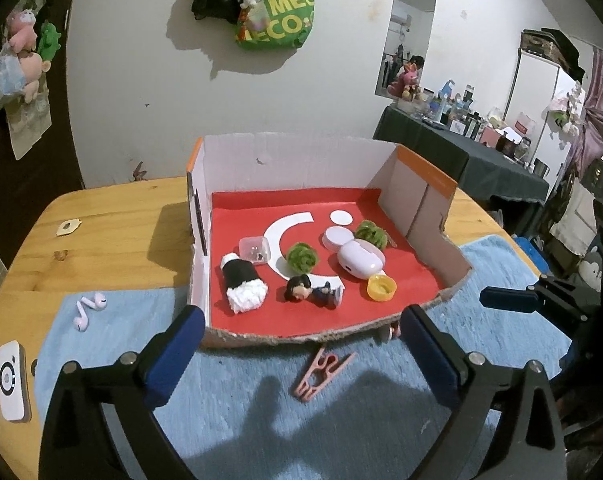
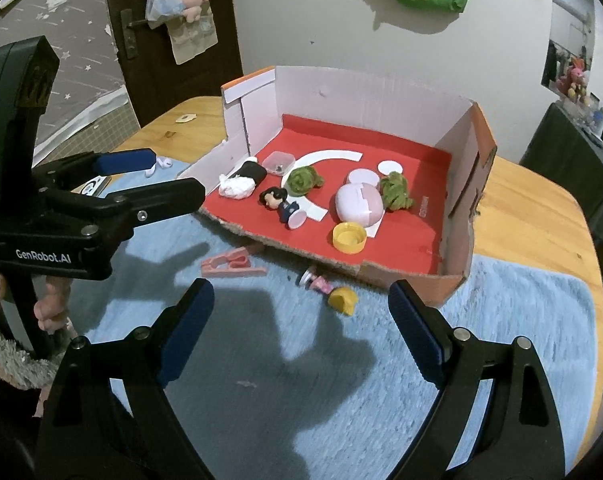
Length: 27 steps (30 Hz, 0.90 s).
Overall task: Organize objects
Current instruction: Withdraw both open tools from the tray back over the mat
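On the far left edge of the wooden table (image 1: 113,216) a white device (image 1: 11,386) lies flat, and just inside it, on the left edge of the blue mat (image 1: 241,412), sit the pink earbuds (image 1: 88,310): small, smooth and light, likely to skid, so I would pinch one across its stem. My left gripper (image 1: 301,344) hangs open over the mat with nothing between its pads. Ahead of it, near the box's torn front edge, lies the pink clothespin (image 1: 321,372), thin, stiff plastic, best taken across its long flat sides. Further right, touching that front edge, lies a small pink figure with a yellow cap (image 2: 333,290), hard and a bit round; I judge the body the safer hold. My right gripper (image 2: 301,320) is open too, empty, over the mat. The cardboard box (image 2: 467,148) with its red floor already holds a dark-haired figurine (image 2: 279,202), a lilac case (image 2: 359,204) and a yellow lid (image 2: 349,237).
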Each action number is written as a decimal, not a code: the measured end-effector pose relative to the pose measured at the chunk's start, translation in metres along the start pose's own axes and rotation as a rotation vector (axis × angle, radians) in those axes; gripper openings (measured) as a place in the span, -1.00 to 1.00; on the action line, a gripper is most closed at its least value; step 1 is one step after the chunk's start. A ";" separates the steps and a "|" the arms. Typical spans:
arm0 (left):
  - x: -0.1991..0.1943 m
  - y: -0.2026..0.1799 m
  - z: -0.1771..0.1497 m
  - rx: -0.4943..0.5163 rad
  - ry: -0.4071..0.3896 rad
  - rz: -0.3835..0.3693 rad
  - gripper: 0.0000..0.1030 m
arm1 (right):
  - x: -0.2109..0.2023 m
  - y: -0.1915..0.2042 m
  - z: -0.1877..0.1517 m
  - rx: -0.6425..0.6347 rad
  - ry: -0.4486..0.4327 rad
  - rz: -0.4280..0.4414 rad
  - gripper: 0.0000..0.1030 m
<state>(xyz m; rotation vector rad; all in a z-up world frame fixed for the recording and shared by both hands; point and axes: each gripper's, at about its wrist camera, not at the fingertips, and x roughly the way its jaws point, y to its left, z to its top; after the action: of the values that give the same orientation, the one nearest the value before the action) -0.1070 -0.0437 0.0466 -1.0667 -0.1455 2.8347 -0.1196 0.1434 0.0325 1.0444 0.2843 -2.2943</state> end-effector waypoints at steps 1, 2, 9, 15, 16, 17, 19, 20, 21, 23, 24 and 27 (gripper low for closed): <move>-0.001 -0.001 -0.003 0.002 0.001 0.000 0.94 | -0.001 0.001 -0.002 0.000 0.001 0.000 0.74; -0.001 -0.002 -0.004 0.004 0.002 0.000 0.94 | -0.001 0.001 -0.004 0.000 0.003 0.000 0.74; 0.000 -0.007 -0.020 0.027 0.023 -0.001 0.94 | 0.002 0.002 -0.019 0.010 0.026 0.002 0.74; 0.007 -0.010 -0.030 0.045 0.045 -0.004 0.94 | 0.010 -0.003 -0.027 0.028 0.044 0.003 0.74; 0.009 -0.010 -0.031 0.050 0.049 -0.003 0.94 | 0.011 -0.003 -0.027 0.031 0.046 0.003 0.74; 0.010 -0.011 -0.032 0.054 0.054 -0.001 0.94 | 0.013 -0.004 -0.028 0.036 0.049 0.003 0.74; 0.014 -0.011 -0.034 0.060 0.063 0.000 0.94 | 0.015 -0.006 -0.029 0.044 0.051 0.003 0.74; 0.015 -0.010 -0.035 0.061 0.066 -0.002 0.94 | 0.017 -0.008 -0.029 0.050 0.051 0.002 0.74; 0.017 -0.010 -0.035 0.061 0.068 -0.003 0.94 | 0.018 -0.009 -0.029 0.055 0.051 0.000 0.74; 0.020 -0.009 -0.036 0.062 0.074 -0.005 0.94 | 0.021 -0.013 -0.029 0.069 0.054 -0.003 0.74; 0.021 -0.008 -0.037 0.063 0.076 -0.006 0.93 | 0.023 -0.016 -0.029 0.077 0.055 -0.005 0.73; 0.027 -0.007 -0.039 0.073 0.091 -0.008 0.87 | 0.028 -0.021 -0.029 0.096 0.056 -0.010 0.69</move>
<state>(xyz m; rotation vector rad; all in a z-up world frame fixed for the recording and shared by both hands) -0.1009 -0.0310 0.0007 -1.1742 -0.0384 2.7551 -0.1285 0.1607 -0.0088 1.1596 0.2040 -2.3101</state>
